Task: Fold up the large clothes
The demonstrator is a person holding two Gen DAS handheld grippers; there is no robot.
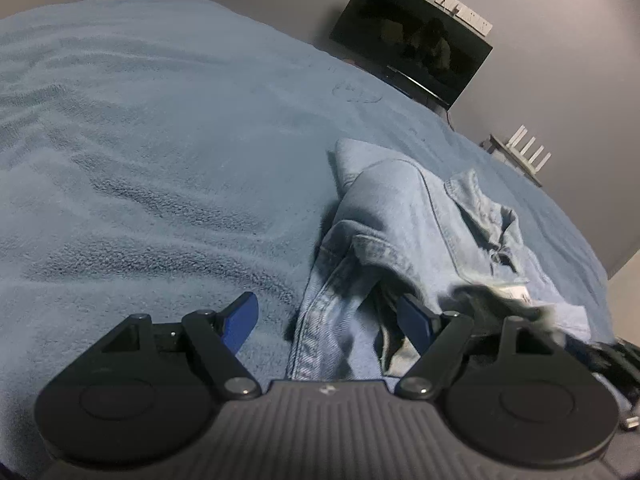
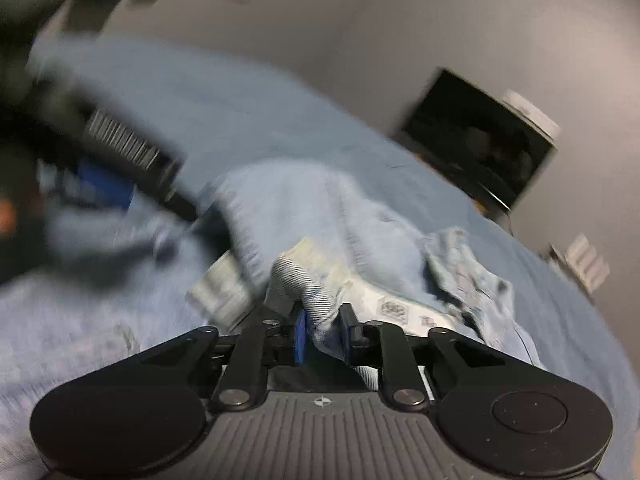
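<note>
**Right claw pinched on denim, left claw wide at the hem**

Right gripper (image 2: 323,334): clenched on a bunched fold of the denim garment (image 2: 288,208), striped inner lining showing between the blue pads (image 2: 300,336). Cloth humped up just ahead of the claw; white care label (image 2: 394,308) exposed beside it. Heavy blur across the right wrist view, so no telling exactly which part of the garment is pinched — waistband or inside seam, at a guess.

Left gripper (image 1: 326,320): released, jaws spread wide. Left pad (image 1: 240,322) resting over the blue blanket (image 1: 140,140), right pad tucked into a dark opening of the denim. Stitched edge (image 1: 312,320) lying between the pads, nothing pressed. Same gripper seen as a dark blurred shape at upper left in the right wrist view.

Outward: garment crumpled in a heap on the blanket-covered bed, toward the near right side in the left wrist view, a flap or pocket piece (image 1: 484,208) sticking up at the back. Dark screen (image 1: 412,40) on the grey wall beyond the bed, router with white antennas (image 1: 524,152) on a shelf to its right.

Step, judged: first grab, before any fold — garment not yet spread flat, only one corner secured.

Next move calls for: closing left claw on the stitched edge, then pulling both claws apart to stretch the denim flat. Risk: thick seam slipping out, or blanket pile caught along with the cloth.
</note>
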